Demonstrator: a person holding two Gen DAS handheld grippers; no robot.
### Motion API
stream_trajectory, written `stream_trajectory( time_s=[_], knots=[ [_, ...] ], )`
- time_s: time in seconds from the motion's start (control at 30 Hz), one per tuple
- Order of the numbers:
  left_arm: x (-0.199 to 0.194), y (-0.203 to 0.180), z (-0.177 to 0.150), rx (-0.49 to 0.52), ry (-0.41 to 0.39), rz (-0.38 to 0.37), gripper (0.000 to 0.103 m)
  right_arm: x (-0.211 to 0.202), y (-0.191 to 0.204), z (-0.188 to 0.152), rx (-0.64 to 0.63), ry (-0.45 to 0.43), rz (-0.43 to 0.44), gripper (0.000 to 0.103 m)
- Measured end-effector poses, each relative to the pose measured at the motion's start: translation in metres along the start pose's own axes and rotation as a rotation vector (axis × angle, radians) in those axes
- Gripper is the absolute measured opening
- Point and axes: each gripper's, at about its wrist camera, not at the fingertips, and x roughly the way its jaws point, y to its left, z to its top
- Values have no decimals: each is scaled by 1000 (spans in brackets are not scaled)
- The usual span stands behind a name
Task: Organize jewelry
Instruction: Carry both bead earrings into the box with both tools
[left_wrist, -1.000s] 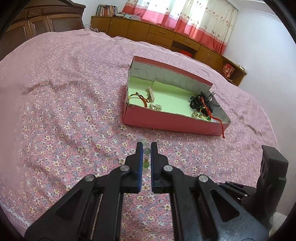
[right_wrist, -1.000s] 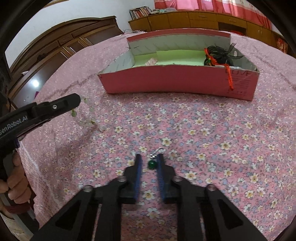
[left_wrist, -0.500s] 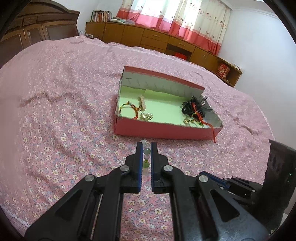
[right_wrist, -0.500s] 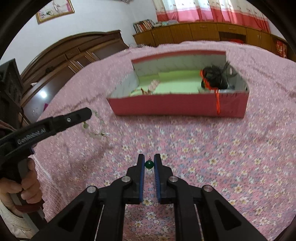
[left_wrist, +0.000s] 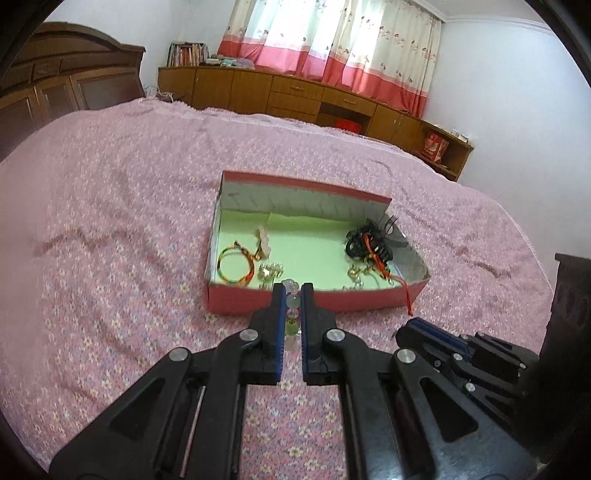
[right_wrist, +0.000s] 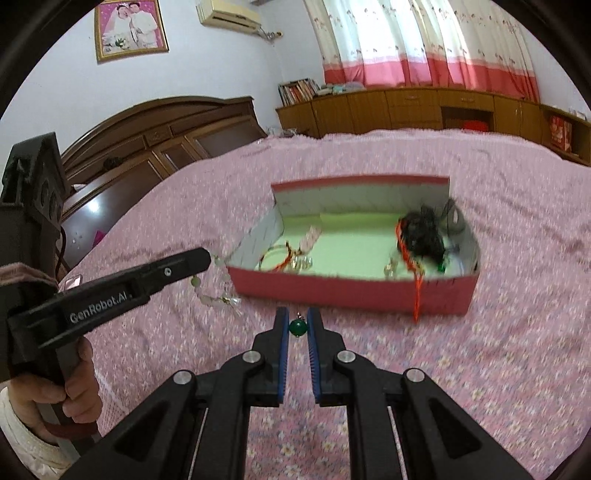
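Observation:
A red box with a green floor (left_wrist: 369, 301) (right_wrist: 351, 291) lies on the bed and holds a braided bracelet (left_wrist: 236, 266), small clear pieces and a black tangle with red cord (left_wrist: 369, 242). My left gripper (left_wrist: 292, 295) is shut on a pale bead bracelet (left_wrist: 291, 301), held in the air just short of the box's near wall. In the right wrist view the beads (right_wrist: 214, 295) dangle from the left gripper (right_wrist: 208, 260). My right gripper (right_wrist: 297, 321) is shut on a green bead pendant (right_wrist: 297, 327), lifted near the box front.
The pink flowered bedspread (left_wrist: 110, 240) covers the whole bed. Wooden cabinets (left_wrist: 295, 94) and red-white curtains line the far wall. A dark wardrobe (right_wrist: 155, 147) stands at the left. A red cord (right_wrist: 417, 295) hangs over the box's front wall.
Both grippers have risen from the bedspread with their jewelry and moved toward the box. The views have tilted up to show more of the room.

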Motion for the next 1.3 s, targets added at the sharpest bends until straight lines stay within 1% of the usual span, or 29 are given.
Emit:
stream_trajectory(
  time_s=[0.17,0.3,0.43,0.57,0.63,0.8,0.9,1.07,1.3],
  knots=[
    [4,-4,13,13,-41,-15,0,1,-3,18,-8,-58,-13,11],
    [12,-8,21,31,-62,-12,0,6,-9,32,-6,-95,-28,11],
    [21,-8,28,39,-97,-9,0,15,-17,46,11,-120,-40,11],
    [31,-9,34,63,-137,13,0,24,-24,54,13,-144,-56,11],
    [37,-9,35,66,-143,11,0,29,-27,58,13,-150,-65,11],
    [54,-5,34,49,-129,9,0,44,-35,61,13,-144,-86,11],
    [67,0,32,36,-108,15,0,53,-39,61,13,-130,-96,11],
    [93,5,25,20,-46,30,0,74,-47,56,25,-78,-106,11],
    [118,15,17,-4,40,44,0,102,-56,49,33,23,-118,11]
  ],
)
